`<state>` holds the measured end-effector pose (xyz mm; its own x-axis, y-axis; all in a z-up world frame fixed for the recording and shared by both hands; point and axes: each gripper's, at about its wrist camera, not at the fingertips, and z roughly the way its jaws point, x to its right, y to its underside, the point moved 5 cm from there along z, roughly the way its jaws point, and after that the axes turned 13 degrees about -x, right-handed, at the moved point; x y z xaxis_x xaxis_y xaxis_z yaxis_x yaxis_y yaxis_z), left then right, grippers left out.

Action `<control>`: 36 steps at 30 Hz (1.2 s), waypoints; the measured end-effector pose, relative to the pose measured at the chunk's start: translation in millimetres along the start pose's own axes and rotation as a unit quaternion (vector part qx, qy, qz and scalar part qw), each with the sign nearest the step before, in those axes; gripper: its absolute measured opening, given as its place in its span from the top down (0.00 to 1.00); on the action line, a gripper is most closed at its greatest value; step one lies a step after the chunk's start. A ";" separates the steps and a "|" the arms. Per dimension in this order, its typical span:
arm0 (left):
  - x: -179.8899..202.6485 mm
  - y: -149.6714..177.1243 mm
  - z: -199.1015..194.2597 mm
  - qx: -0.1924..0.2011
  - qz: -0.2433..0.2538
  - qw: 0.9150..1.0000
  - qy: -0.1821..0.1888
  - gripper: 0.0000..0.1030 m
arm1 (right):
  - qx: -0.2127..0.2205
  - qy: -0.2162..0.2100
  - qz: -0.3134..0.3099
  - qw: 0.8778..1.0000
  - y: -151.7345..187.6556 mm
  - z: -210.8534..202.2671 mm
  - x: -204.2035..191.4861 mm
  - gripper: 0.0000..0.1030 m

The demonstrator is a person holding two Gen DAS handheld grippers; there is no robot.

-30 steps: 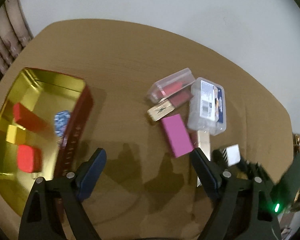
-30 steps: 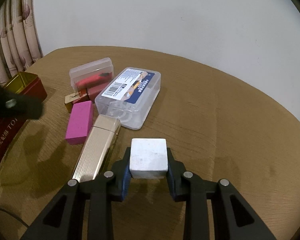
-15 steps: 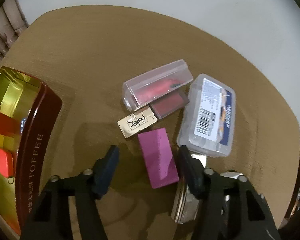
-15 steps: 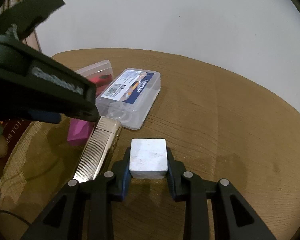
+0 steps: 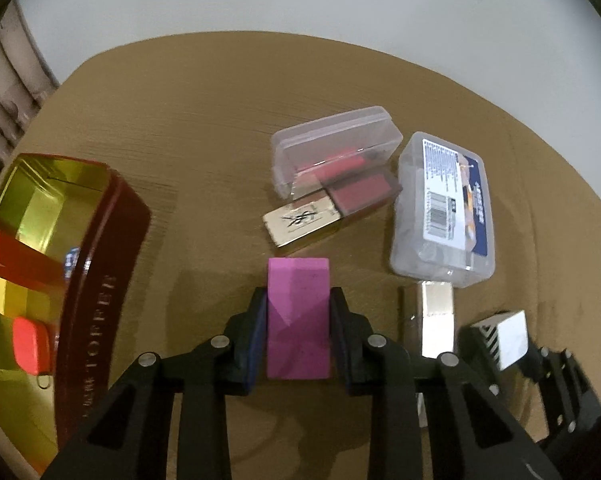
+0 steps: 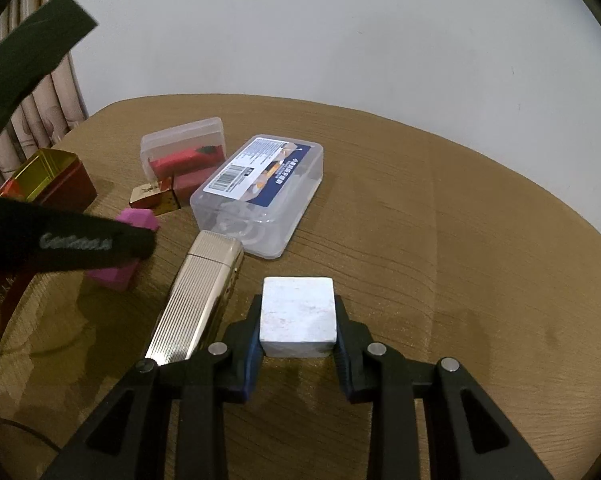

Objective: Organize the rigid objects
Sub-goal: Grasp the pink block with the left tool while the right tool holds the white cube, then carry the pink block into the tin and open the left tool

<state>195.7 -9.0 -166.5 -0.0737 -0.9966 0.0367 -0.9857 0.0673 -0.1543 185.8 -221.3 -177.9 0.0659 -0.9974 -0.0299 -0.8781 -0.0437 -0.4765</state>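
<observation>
A pink block (image 5: 298,340) lies on the brown table between the fingers of my left gripper (image 5: 298,300). The jaws are closing and both pads touch its long sides. In the right wrist view the same pink block (image 6: 138,218) shows partly behind a black left finger (image 6: 80,242). My right gripper (image 6: 297,304) is shut on a white cube (image 6: 296,320), held low over the table near the front. The white cube (image 5: 510,338) also shows at the lower right of the left wrist view.
An open red toffee tin (image 5: 96,280) with a gold inside and red pieces stands at the left. Beyond the pink block lie a gold box (image 5: 300,220), a small clear case (image 5: 336,148) and a labelled clear box (image 5: 444,208). A ribbed gold bar (image 6: 196,304) lies beside the cube.
My left gripper came down from beside the tin onto the pink block, and its jaws narrowed from wide to touching the block. The right gripper and cube stayed put.
</observation>
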 end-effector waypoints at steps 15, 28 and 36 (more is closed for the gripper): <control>-35.9 23.7 -33.5 0.042 0.015 0.999 0.000 0.74 | 0.000 0.005 -0.002 1.000 -0.2 1.7 -9.5 0.70; -33.4 34.5 -70.7 0.063 0.014 0.998 -0.010 0.74 | 0.001 0.005 -0.002 1.000 -0.2 0.5 -6.5 0.70; -55.6 41.0 -89.7 0.073 0.003 0.997 -0.019 0.74 | 0.001 0.005 -0.003 1.000 -0.5 0.4 -6.4 0.70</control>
<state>145.8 53.4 -86.4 -0.0715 -0.9974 -0.0016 -0.9524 0.0688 -0.2970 185.9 -214.8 -177.8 0.0659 -0.9976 -0.0192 -0.8769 -0.0487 -0.4781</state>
